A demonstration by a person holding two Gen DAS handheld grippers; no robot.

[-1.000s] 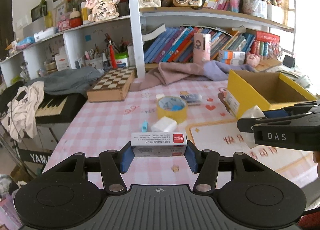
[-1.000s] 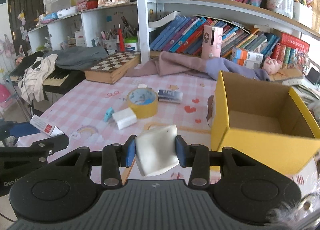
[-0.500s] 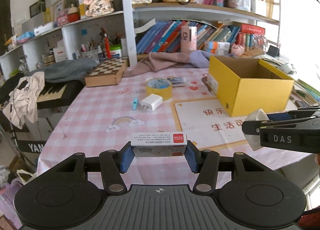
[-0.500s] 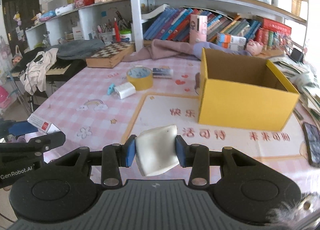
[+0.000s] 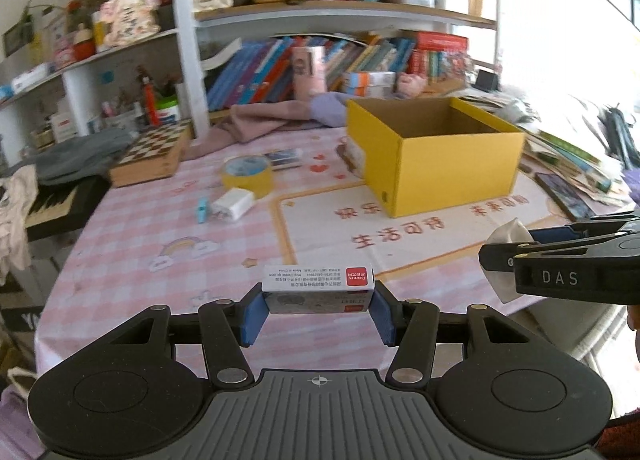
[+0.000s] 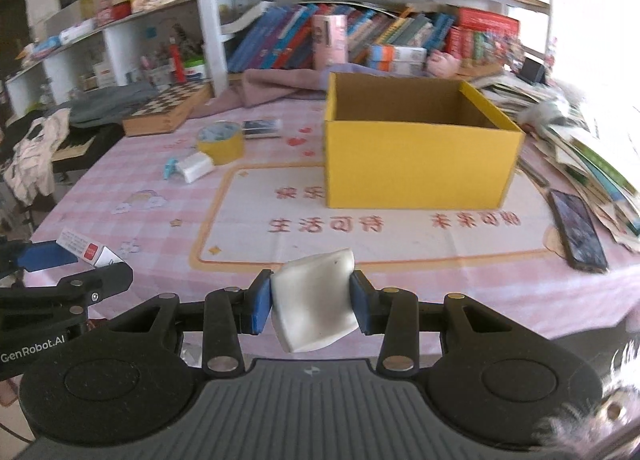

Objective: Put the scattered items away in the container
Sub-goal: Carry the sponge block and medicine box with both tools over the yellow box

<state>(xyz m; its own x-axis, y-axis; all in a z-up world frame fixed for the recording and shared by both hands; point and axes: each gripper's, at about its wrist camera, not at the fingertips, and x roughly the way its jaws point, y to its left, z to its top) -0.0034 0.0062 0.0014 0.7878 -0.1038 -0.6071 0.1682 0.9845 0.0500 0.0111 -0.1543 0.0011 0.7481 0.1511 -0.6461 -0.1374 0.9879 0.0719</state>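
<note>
Bookshelves (image 5: 360,55) crammed with books and trinkets rise behind a pink checked surface (image 5: 132,227) in the left wrist view, where the left gripper (image 5: 318,302) has its blue fingers (image 5: 252,316) clenched on the ends of a small white carton (image 5: 318,288) with a red label, held level above the near edge. Beyond it, an open yellow box (image 5: 452,163) stands on a cream mat with red lettering (image 5: 400,236); to the box's left lie a roll of yellow tape (image 5: 248,175), a white charger (image 5: 234,203) with a small blue clip (image 5: 203,211) just beside it, and a dark card pack (image 5: 284,157). A chessboard case (image 5: 150,153) sits at the far left by a heap of pink cloth (image 5: 260,123). The right gripper (image 5: 508,260) enters from the right edge, a white wad (image 5: 506,236) caught in it. From the right wrist view, the right gripper (image 6: 312,306) grasps that white wad (image 6: 314,306) between its blue fingers (image 6: 260,306), above the near edge of the surface (image 6: 120,163), with the yellow box (image 6: 416,163) straight ahead, open top up, nothing visible inside. A phone (image 6: 576,227) lies flat to the box's right beside a slumped stack of papers (image 6: 592,155). Tape (image 6: 220,143), charger (image 6: 194,167) and card pack (image 6: 262,127) lie to the box's left. At lower left, the left gripper (image 6: 72,264) shows side-on, the carton (image 6: 88,250) in its fingers.
</note>
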